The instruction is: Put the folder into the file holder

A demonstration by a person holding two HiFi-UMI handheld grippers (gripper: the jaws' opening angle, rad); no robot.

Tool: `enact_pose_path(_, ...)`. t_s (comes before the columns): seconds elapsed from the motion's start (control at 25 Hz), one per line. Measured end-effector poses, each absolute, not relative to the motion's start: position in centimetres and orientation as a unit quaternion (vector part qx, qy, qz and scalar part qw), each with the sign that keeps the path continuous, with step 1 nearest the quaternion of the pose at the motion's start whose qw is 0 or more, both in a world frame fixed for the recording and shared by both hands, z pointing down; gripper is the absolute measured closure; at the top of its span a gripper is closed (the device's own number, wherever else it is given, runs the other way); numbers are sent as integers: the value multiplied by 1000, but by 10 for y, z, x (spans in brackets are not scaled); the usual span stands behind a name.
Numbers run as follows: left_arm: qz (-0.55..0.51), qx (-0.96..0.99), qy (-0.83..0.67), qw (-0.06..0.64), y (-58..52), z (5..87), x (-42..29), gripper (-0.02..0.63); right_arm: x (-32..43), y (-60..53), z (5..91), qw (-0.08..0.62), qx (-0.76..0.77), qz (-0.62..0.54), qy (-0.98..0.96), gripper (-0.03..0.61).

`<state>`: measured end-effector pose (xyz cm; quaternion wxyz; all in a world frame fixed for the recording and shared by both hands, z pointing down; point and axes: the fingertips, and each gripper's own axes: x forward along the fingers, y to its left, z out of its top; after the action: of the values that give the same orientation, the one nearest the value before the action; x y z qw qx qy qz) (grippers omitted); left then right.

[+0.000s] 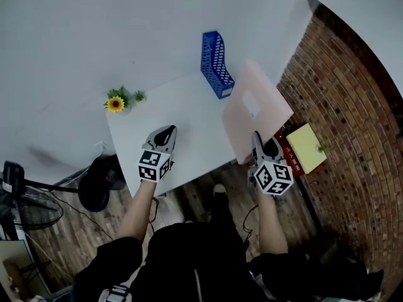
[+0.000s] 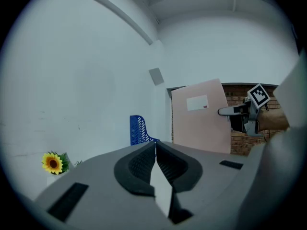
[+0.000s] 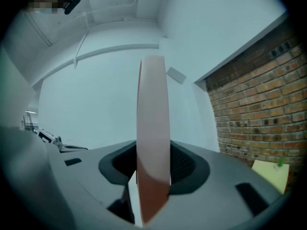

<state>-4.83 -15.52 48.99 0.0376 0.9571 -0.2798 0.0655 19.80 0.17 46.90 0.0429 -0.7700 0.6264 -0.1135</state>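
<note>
The blue mesh file holder stands at the far edge of the white table; it also shows in the left gripper view. A pink folder with a white label is held upright over the table's right end. My right gripper is shut on its near lower edge. In the right gripper view the folder runs edge-on between the pads of that gripper. My left gripper hovers over the table's near edge, shut and empty, its tips touching. From there the folder is in view.
A small potted sunflower sits at the table's far left corner. A brick wall runs along the right, with a yellow pad and a red item on a low stand beside the table. A black stool and a fan stand at the left.
</note>
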Motion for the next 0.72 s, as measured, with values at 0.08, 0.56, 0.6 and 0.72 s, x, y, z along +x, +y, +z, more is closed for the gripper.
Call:
enact_pose_path(0.08, 67, 951, -300, 39, -168, 489, -42, 586, 211, -22, 467, 43, -758, -114, 641, 397)
enact_pose_path(0.56, 67, 921, -380, 49, -228, 480, 25, 586, 297, -140, 447, 23, -709, -94, 698, 397)
enact_pose_path(0.6, 67, 919, -385, 48, -232, 479, 30, 586, 303, -149, 444, 24, -706, -91, 702, 397)
enact_pose_path(0.72, 69, 912, -401, 48, -241, 478, 38, 586, 318, -175, 438, 24, -699, -84, 710, 397)
